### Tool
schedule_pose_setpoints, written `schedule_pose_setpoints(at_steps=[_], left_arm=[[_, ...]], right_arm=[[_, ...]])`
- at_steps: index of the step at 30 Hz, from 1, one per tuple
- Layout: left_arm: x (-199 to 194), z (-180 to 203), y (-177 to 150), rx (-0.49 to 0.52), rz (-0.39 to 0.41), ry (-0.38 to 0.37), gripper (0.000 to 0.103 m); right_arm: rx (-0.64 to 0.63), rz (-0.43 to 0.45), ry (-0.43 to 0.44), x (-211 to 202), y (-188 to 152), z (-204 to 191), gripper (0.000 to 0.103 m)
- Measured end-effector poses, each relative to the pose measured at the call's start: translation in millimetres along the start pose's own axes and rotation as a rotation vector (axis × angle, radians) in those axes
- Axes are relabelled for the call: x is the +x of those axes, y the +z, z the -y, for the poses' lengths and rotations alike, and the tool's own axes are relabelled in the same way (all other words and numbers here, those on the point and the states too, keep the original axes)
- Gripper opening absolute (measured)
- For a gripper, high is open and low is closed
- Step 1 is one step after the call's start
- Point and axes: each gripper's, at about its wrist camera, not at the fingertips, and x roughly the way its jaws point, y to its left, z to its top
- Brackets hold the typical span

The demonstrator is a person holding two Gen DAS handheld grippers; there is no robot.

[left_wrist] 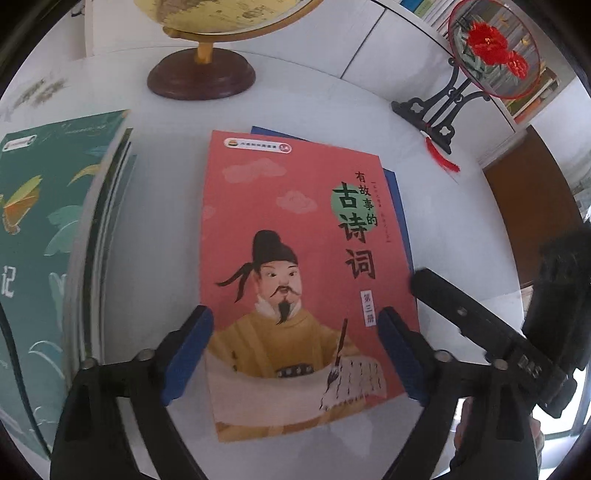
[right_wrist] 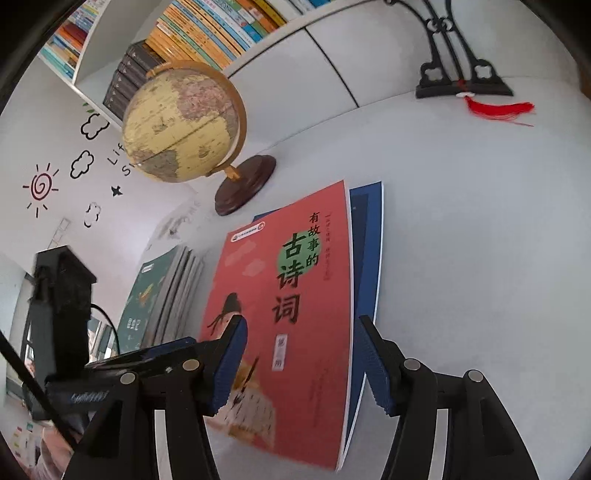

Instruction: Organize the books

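My left gripper [left_wrist: 295, 354] wide open, straddling red book [left_wrist: 295, 258] at frame centre; right gripper [right_wrist: 299, 365] open, nothing held.

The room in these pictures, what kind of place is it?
Probably a children's reading room or a study. Shelves packed with books line the wall, a globe stands on the white table, and sun and cloud stickers decorate the wall.
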Motion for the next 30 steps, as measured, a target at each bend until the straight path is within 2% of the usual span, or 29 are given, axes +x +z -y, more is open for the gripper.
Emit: schedule_pose_setpoints(at_steps=[2, 3, 4, 5, 6, 9, 11, 13, 14, 15, 16, 17, 18, 20, 23, 24, 27, 30], left_arm=[[2.8, 1.7, 0.0, 0.009, 0.024, 0.024, 0.096], [5.3, 0.8, 0.5, 0.009, 0.027, 0.060, 0.097], [10.1, -3.6, 0.8, 0.000, 0.010, 0.070, 0.097], [16.1, -8.7, 1.5, -0.018, -0.016, 0.056, 0.099], [12.8, -10.0, 1.5, -0.009, 0.035, 0.064, 0.100], [12.3, -11.7, 2.9, -0.031, 0.037, 0.037, 0.098], [10.7, -14.2, 1.9, -0.041, 0.046, 0.080, 0.090], [4.4, -21.9, 2.5, -0.089, 0.055, 0.114, 0.061], [-5.4, -28.4, 1.8, -0.131, 0.083, 0.092, 0.057], [-15.1, -33.4, 0.4, -0.152, 0.114, 0.052, 0.049], [-23.7, -35.9, 0.0, -0.164, 0.139, 0.018, 0.040], [-29.1, -35.3, -0.8, -0.166, 0.149, -0.013, 0.038], [-33.2, -33.3, -1.2, -0.158, 0.153, -0.037, 0.037], [-35.2, -27.3, -2.1, -0.127, 0.152, -0.031, 0.037], [-23.5, -21.4, -6.1, -0.071, 0.118, 0.091, 0.037], [-18.3, -24.5, -7.1, -0.077, 0.109, 0.107, 0.037], [-8.6, -30.5, -7.5, -0.121, 0.081, 0.109, 0.028], [-2.3, -28.3, -10.0, -0.111, 0.065, 0.132, 0.028]], right_arm=[[-0.006, -0.023, 0.009, 9.8, 4.4, 3.1, 0.059], [-0.028, -0.021, 0.012, 14.1, 7.1, 2.1, 0.059], [-0.056, -0.014, -0.011, 16.3, 9.1, 0.3, 0.059], [-0.075, -0.019, -0.014, 18.2, 11.0, -0.7, 0.059], [-0.086, -0.029, -0.008, 20.3, 12.7, -1.3, 0.060], [-0.051, -0.037, 0.031, 21.8, 16.0, 5.4, 0.061], [0.016, -0.055, 0.122, 21.7, 16.8, 17.0, 0.062], [0.091, -0.075, 0.210, 20.7, 16.0, 30.3, 0.061], [0.126, -0.085, 0.252, 20.0, 14.9, 38.1, 0.054], [0.145, -0.087, 0.272, 17.7, 13.4, 44.7, 0.042], [0.156, -0.086, 0.283, 15.7, 12.1, 47.5, 0.037], [0.184, -0.081, 0.305, 12.3, 9.3, 55.2, 0.031], [0.195, -0.089, 0.301, 12.0, 6.8, 58.7, 0.030], [0.176, -0.087, 0.260, 11.0, 1.1, 59.7, 0.025], [0.223, -0.084, 0.280, 9.7, -1.4, 62.3, 0.025], [0.228, -0.082, 0.288, 9.2, -1.6, 61.6, 0.025], [0.237, -0.060, 0.373, 2.3, -2.1, 57.9, 0.025], [0.169, -0.137, 0.340, 9.9, -12.2, 39.8, 0.024]])
